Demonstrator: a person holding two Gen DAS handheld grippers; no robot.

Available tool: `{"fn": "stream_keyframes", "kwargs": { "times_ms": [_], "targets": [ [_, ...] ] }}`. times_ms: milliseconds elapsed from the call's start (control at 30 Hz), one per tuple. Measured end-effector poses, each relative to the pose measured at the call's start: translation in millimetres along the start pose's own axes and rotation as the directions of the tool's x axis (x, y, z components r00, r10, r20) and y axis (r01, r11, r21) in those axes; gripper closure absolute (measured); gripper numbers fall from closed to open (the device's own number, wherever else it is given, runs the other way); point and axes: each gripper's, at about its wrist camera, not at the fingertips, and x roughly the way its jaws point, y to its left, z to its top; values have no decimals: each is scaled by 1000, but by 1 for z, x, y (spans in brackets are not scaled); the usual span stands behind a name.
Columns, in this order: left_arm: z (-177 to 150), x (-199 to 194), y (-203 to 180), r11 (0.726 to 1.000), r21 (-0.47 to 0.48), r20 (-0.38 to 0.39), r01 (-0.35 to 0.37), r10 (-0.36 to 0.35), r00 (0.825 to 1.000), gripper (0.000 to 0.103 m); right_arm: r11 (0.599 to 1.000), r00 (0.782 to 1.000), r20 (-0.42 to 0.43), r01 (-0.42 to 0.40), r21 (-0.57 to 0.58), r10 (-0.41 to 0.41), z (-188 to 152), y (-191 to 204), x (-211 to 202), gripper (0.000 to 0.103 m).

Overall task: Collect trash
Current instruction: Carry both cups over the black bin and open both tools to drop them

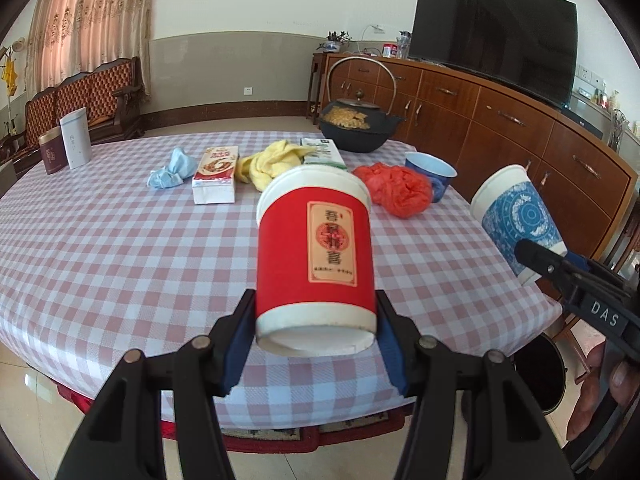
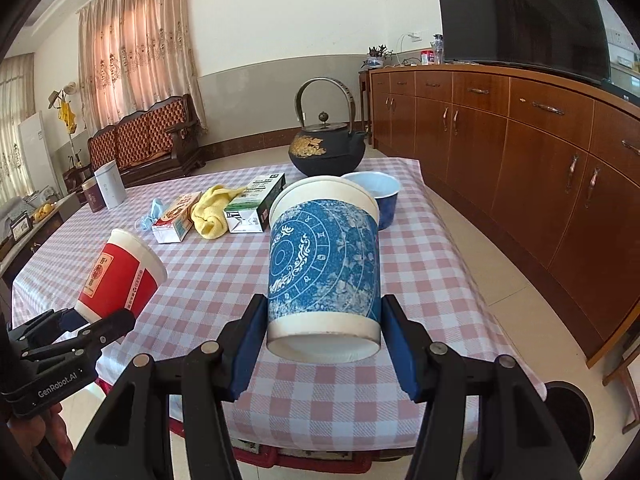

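My left gripper (image 1: 316, 314) is shut on the base of a red paper cup (image 1: 316, 248), held tilted above the near part of the checked tablecloth (image 1: 120, 248). My right gripper (image 2: 324, 322) is shut on the base of a blue patterned paper cup (image 2: 324, 256), also lifted off the table. Each view shows the other hand: the blue cup (image 1: 516, 216) in the right gripper (image 1: 532, 268) at the right, the red cup (image 2: 116, 276) in the left gripper (image 2: 96, 316) at the lower left. A black bin (image 2: 568, 412) stands on the floor by the table's near right corner.
On the table lie a red plastic bag (image 1: 396, 190), a blue face mask (image 1: 172, 168), a yellow cloth (image 1: 272, 160), two cartons (image 1: 216, 176), a blue bowl (image 1: 432, 172), a black teapot (image 1: 360, 124) and two tins (image 1: 74, 138). A wooden sideboard (image 2: 520, 152) runs along the right.
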Motion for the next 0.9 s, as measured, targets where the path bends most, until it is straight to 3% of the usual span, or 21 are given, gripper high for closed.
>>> {"fn": "stream_keyframes", "kwargs": {
  "times_ms": [467, 900],
  "targets": [
    [-8, -17, -75, 989, 106, -4, 101, -102, 995, 46, 991, 993, 8, 115, 74, -116, -35, -75, -53, 44],
    [-16, -12, -171, 934, 239, -61, 266, -260, 964, 46, 946, 963, -20, 270, 180, -270, -74, -164, -108, 44]
  ]
}}
